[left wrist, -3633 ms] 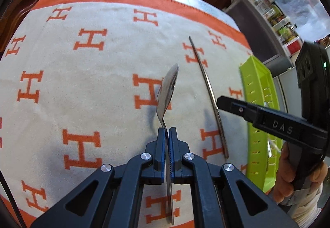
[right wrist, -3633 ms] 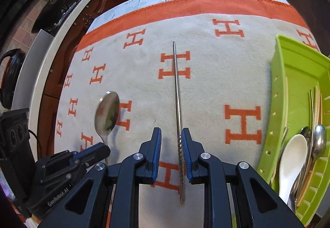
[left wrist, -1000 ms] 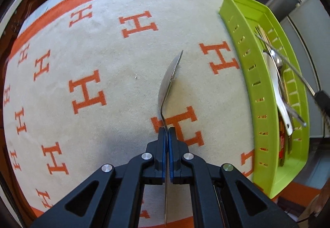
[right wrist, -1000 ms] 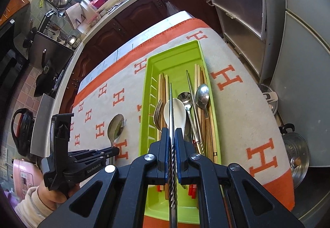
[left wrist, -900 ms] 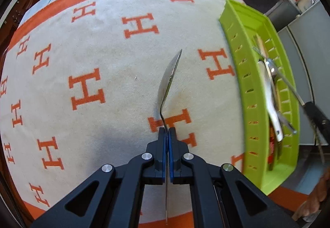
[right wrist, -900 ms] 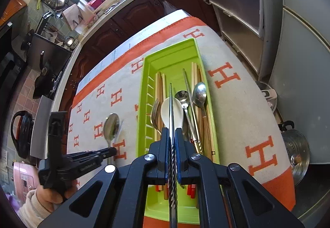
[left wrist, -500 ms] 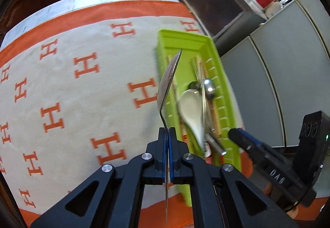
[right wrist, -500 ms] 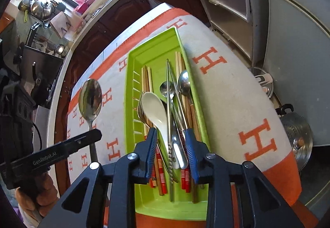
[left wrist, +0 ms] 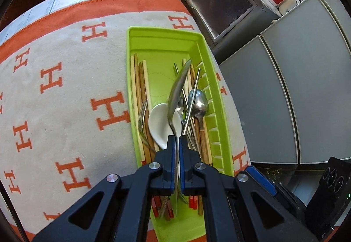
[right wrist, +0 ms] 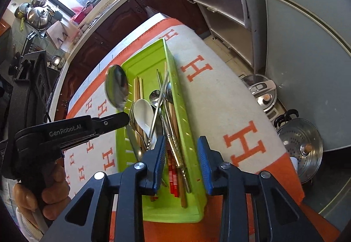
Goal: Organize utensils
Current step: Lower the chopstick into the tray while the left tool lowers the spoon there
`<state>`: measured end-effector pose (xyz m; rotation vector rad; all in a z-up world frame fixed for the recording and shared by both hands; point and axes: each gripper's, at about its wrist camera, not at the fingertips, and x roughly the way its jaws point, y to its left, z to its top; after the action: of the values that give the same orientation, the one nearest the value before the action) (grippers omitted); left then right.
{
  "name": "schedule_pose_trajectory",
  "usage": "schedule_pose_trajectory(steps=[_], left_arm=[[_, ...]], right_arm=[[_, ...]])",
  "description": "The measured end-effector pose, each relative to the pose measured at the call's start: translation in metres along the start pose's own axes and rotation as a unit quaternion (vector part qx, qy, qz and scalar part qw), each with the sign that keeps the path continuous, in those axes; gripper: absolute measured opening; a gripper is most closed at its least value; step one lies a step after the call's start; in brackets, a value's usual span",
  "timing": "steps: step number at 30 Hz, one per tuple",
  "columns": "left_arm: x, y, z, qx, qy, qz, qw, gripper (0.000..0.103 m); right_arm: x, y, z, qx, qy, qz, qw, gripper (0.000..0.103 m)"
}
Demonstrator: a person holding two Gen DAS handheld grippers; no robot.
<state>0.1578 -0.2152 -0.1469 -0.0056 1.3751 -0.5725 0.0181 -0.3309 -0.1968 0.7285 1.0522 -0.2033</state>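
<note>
My left gripper (left wrist: 177, 147) is shut on the handle of a steel spoon (left wrist: 176, 93) and holds it above the green tray (left wrist: 162, 42). The same spoon (right wrist: 116, 86) and the left gripper (right wrist: 122, 119) show in the right wrist view, over the tray's left side. My right gripper (right wrist: 181, 154) is open and empty above the near end of the tray (right wrist: 151, 57). The steel chopstick (right wrist: 158, 108) lies slanted in the tray among a white spoon (right wrist: 143, 114), wooden chopsticks, a fork and steel spoons.
The tray lies on a beige cloth with orange H marks (left wrist: 65, 93), near the table's right edge. Past that edge stand grey cabinets (left wrist: 296, 93), and pots (right wrist: 300, 145) sit on the floor.
My left gripper has carried the spoon right, over the tray. My right gripper let the steel chopstick go into the tray, opened wide and drew back.
</note>
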Motion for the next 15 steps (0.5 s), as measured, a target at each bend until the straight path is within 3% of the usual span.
schedule_pose_trajectory(steps=[5, 8, 10, 12, 15], left_arm=[[0.007, -0.005, 0.002, 0.01, -0.002, 0.015, 0.9998, 0.006], [0.002, -0.005, -0.001, 0.014, -0.01, 0.018, 0.9997, 0.022], [-0.008, -0.003, -0.007, 0.017, -0.025, 0.024, 0.9992, 0.04], [-0.018, 0.003, -0.012, 0.016, -0.04, 0.032, 0.9986, 0.049], [-0.035, 0.016, -0.024, 0.009, -0.057, 0.042, 0.9974, 0.054]], right_arm=[[-0.003, -0.007, -0.004, 0.004, 0.0, 0.002, 1.0, 0.031], [-0.005, -0.006, -0.007, 0.003, 0.001, 0.002, 1.0, 0.031], [-0.008, -0.003, -0.009, -0.002, 0.002, 0.002, 1.0, 0.031], [-0.01, 0.002, -0.01, -0.01, 0.003, 0.002, 1.0, 0.031], [-0.01, 0.011, -0.011, -0.023, 0.003, 0.004, 1.0, 0.031]])
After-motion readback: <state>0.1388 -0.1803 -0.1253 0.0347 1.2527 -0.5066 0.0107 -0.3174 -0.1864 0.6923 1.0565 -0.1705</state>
